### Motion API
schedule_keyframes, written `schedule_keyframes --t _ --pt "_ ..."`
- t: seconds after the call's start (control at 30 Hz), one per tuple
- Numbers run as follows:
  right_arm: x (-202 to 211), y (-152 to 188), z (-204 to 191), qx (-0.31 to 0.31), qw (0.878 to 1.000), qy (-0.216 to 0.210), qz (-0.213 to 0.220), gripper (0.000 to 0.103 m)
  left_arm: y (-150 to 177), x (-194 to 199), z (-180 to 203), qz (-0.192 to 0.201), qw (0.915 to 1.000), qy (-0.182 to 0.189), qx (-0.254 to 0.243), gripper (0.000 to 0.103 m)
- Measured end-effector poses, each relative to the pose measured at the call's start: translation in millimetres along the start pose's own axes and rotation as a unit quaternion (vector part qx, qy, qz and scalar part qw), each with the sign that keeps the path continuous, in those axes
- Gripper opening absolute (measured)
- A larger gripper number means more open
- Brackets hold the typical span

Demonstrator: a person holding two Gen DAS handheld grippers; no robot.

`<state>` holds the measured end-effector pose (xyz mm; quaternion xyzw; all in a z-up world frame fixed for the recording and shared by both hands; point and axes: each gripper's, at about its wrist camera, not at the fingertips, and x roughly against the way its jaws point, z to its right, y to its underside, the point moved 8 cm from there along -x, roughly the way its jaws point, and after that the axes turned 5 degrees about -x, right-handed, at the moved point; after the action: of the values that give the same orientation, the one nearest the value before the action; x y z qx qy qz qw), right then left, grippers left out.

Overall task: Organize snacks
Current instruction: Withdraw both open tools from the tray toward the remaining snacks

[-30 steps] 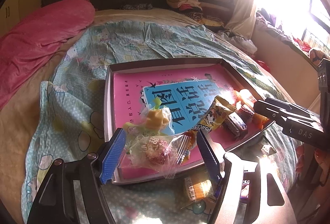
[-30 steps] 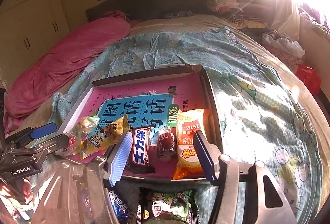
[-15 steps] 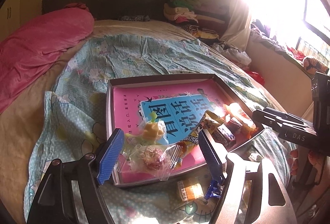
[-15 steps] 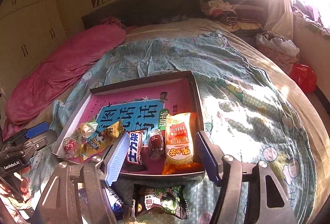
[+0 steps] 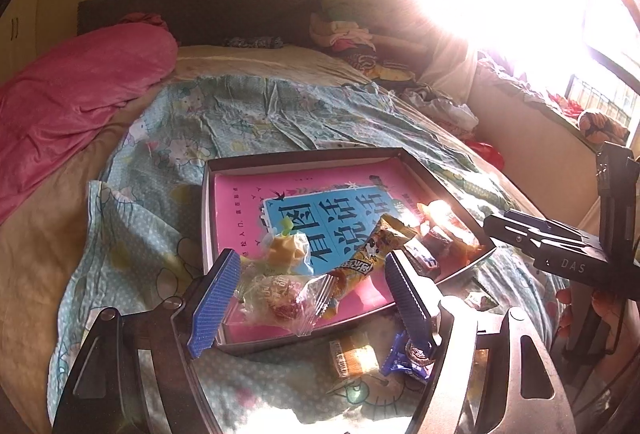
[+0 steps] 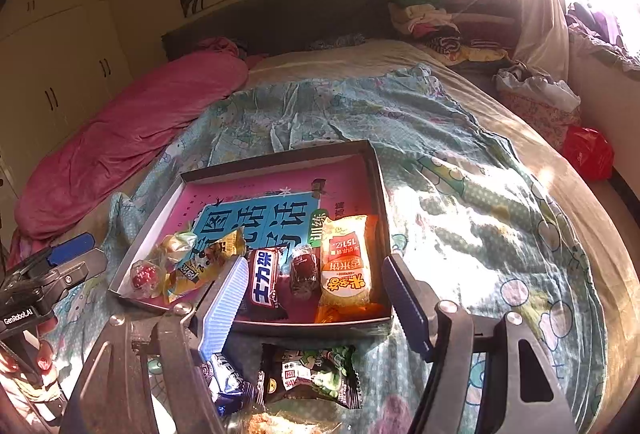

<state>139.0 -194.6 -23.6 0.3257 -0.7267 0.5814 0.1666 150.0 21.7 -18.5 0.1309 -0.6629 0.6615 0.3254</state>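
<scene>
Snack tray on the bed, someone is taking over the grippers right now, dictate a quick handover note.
Left gripper: open, empty, above the tray's near corner.
Right gripper: jaws opening, holding nothing, above the tray's near edge.
Done: tray holds a clear candy bag, yellow packet, dark chocolate bar, small dark candy and orange rice-cracker pack.
Left: on the bedspread before the tray lie a dark green-printed packet, blue wrapper and small orange snack.

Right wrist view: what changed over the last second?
Both tongs, right and left, backed up and away from the tray; the right jaws are opening, nothing between them. The dark green packet came into view. Snacks in the tray stayed put.
</scene>
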Motion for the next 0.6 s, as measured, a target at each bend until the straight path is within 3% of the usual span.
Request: schedule_keyframes --t 0.6 --pt "13 11 0 0.009 1.000 -0.001 -0.005 0.071 10 7 31 -0.006 0.9992 0.024 -0.032 0.076"
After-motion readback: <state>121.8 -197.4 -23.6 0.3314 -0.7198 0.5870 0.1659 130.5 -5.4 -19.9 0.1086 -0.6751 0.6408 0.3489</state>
